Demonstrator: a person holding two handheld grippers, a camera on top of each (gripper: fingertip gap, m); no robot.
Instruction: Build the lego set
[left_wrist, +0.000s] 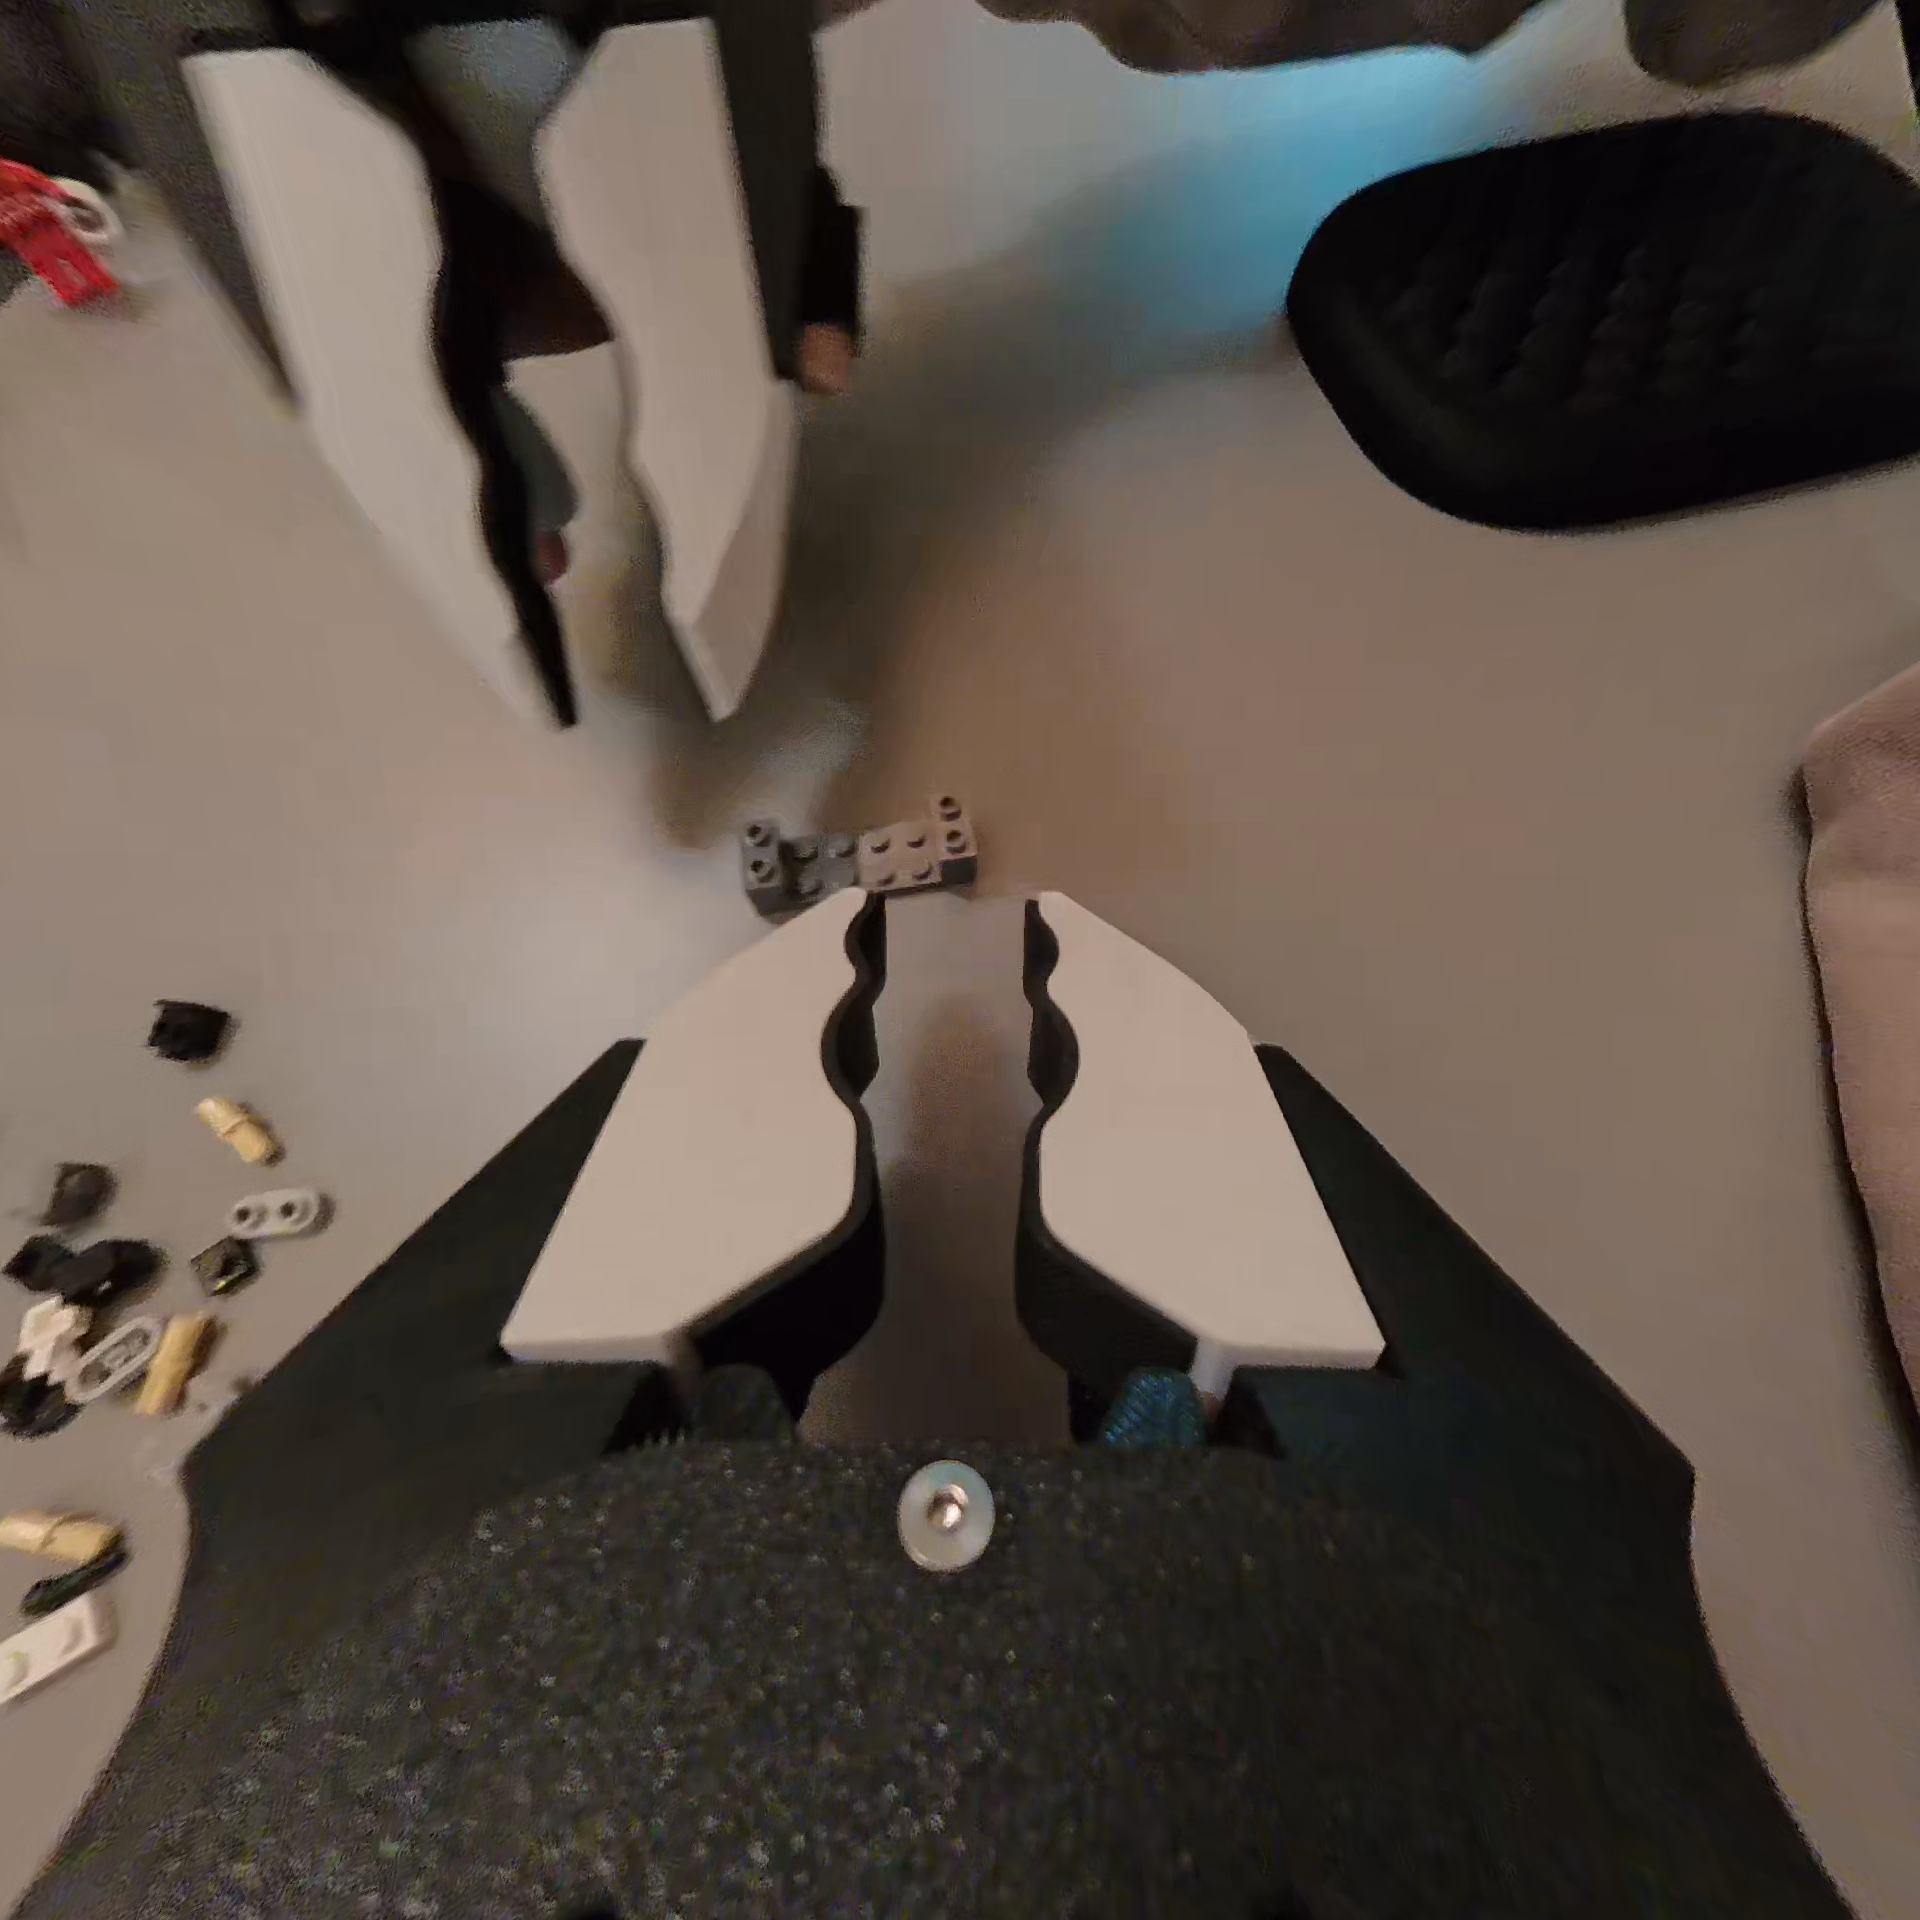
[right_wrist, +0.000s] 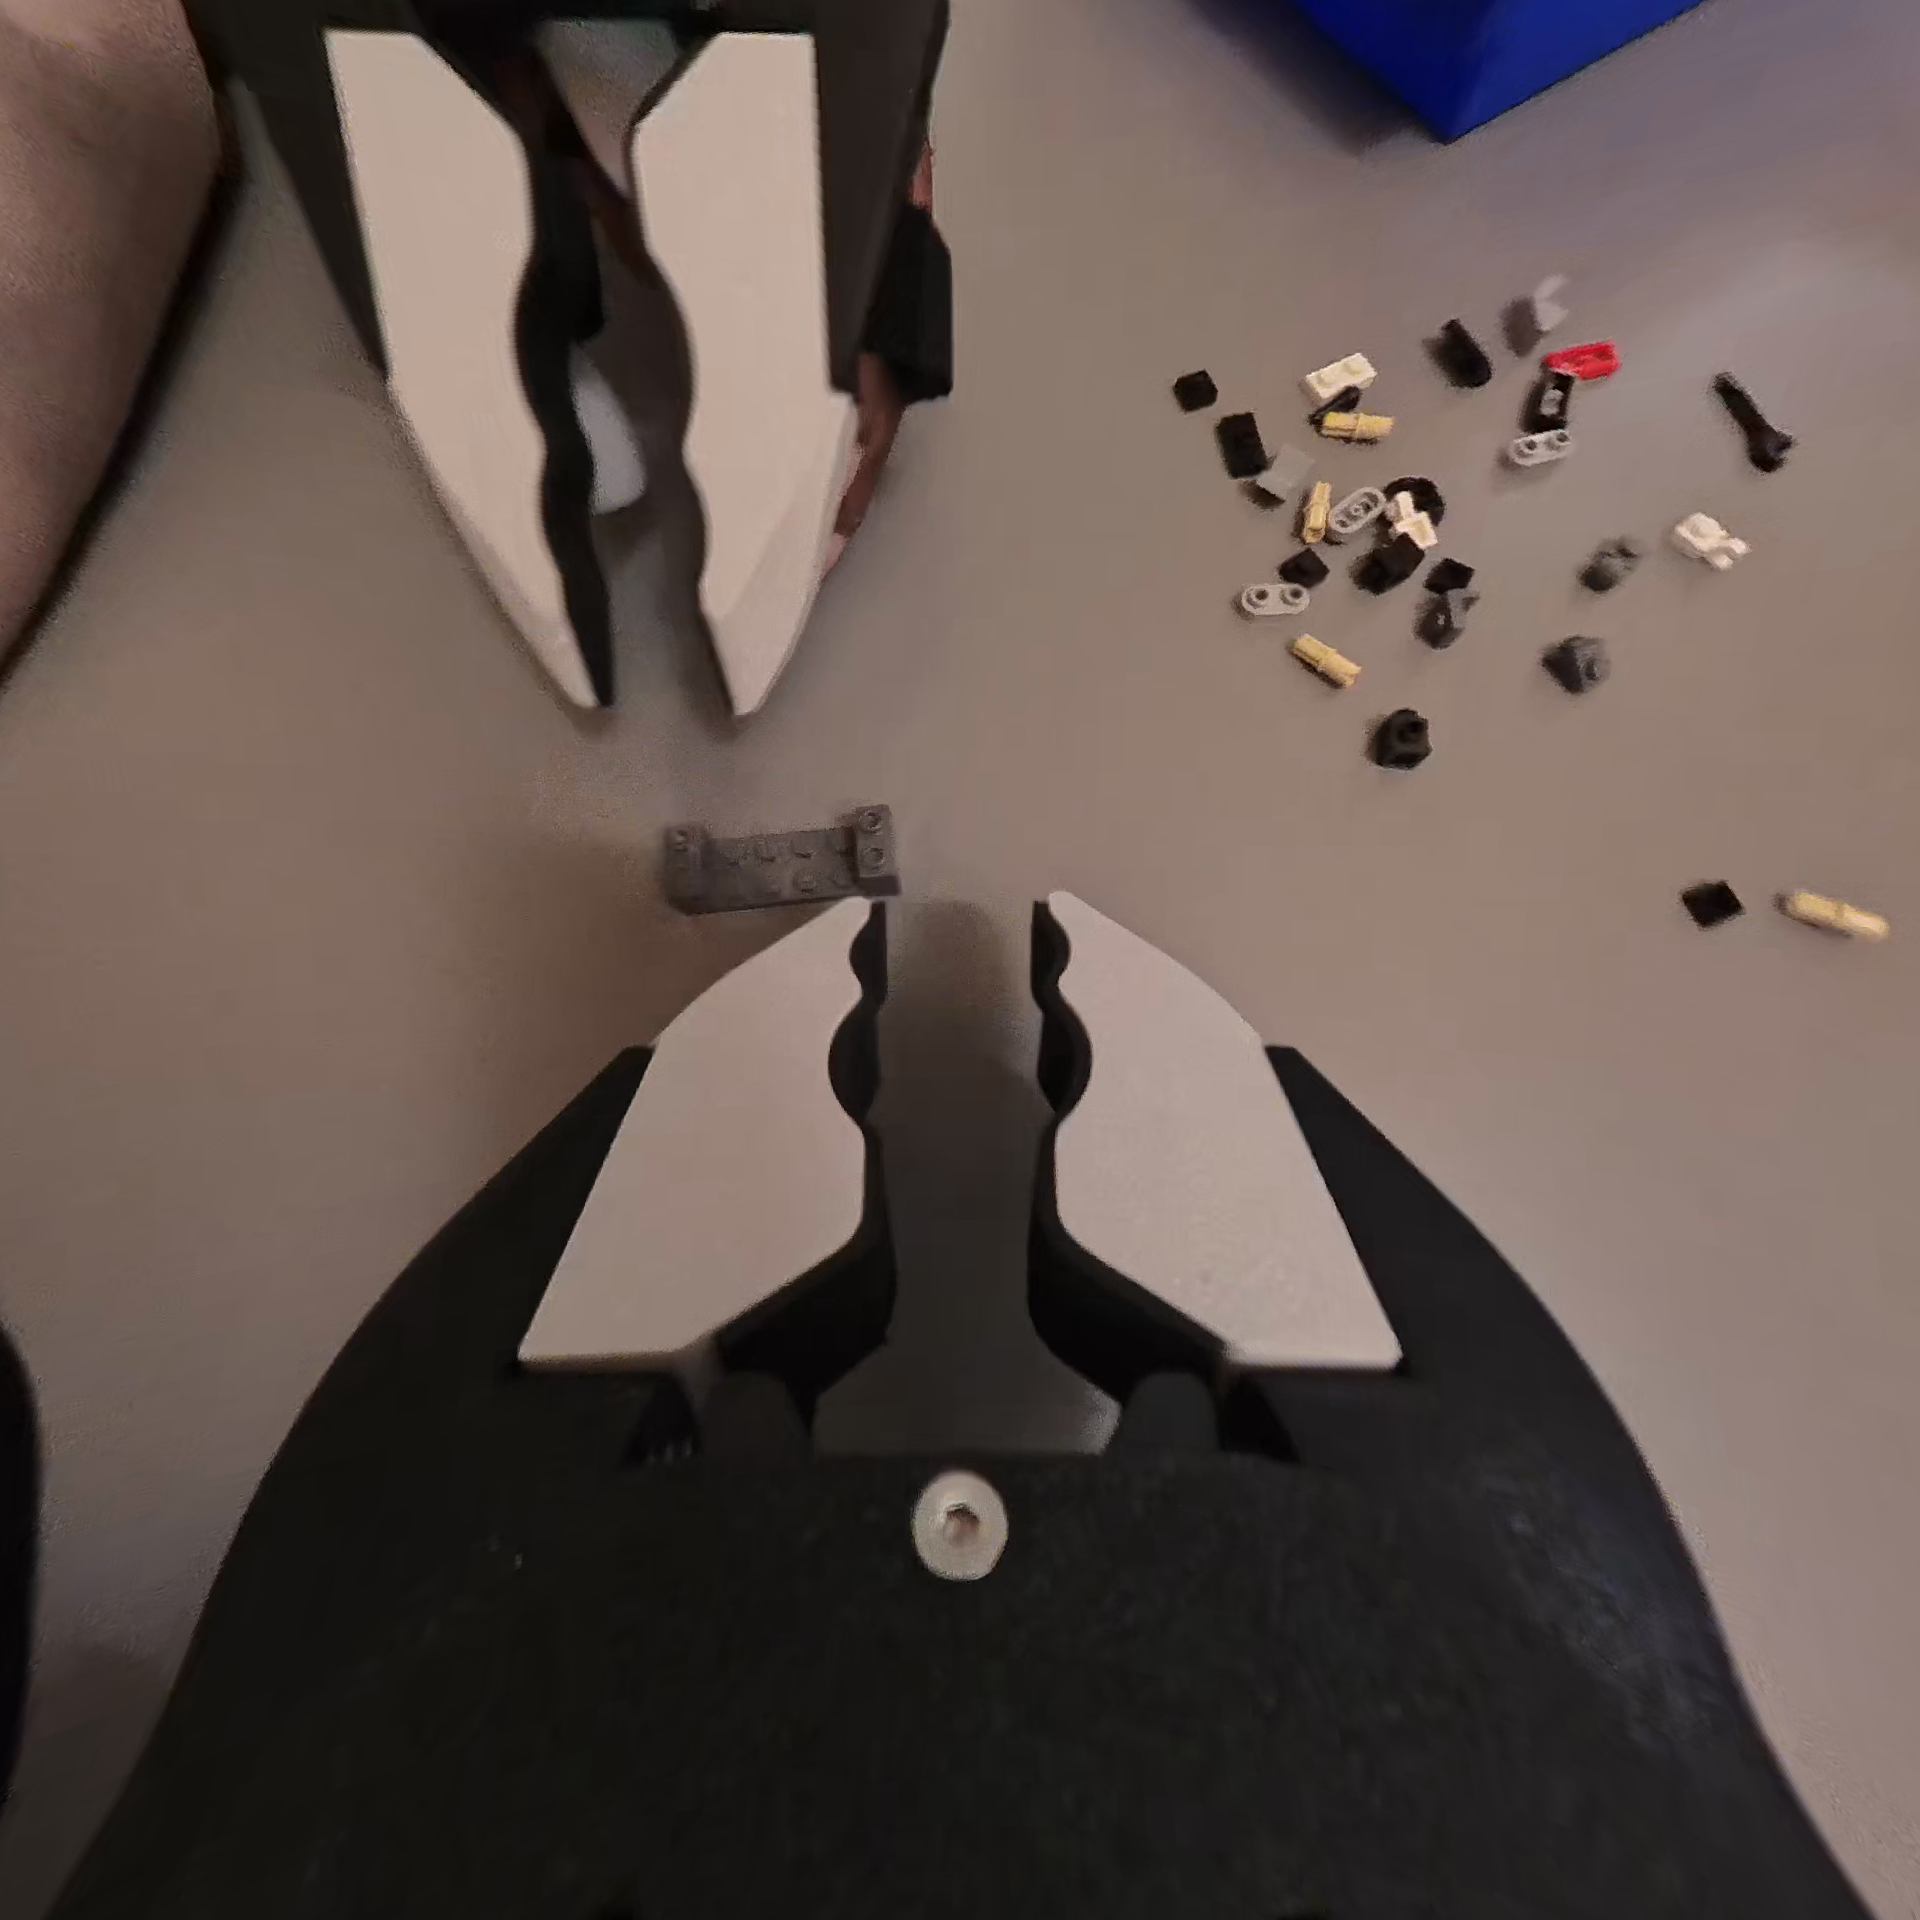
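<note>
A small grey lego assembly (left_wrist: 862, 854) of studded plates lies on the grey table between the two grippers. It also shows in the right wrist view (right_wrist: 781, 858). My left gripper (left_wrist: 954, 909) is open and empty, with its left fingertip just in front of the assembly. My right gripper (right_wrist: 958, 909) is open and empty, just short of the assembly and slightly to its right. Each gripper appears opposite the other: the right gripper (left_wrist: 644, 717) in the left wrist view, the left gripper (right_wrist: 670, 707) in the right wrist view, both with jaws apart.
Several loose lego pieces, black, tan, white and grey, lie scattered to one side (right_wrist: 1392, 520), also in the left wrist view (left_wrist: 114, 1299). A black padded object (left_wrist: 1621, 322) sits at the far right. A blue box (right_wrist: 1475, 52) stands beyond the pieces. A beige cloth (left_wrist: 1870, 987) lies at the table's edge.
</note>
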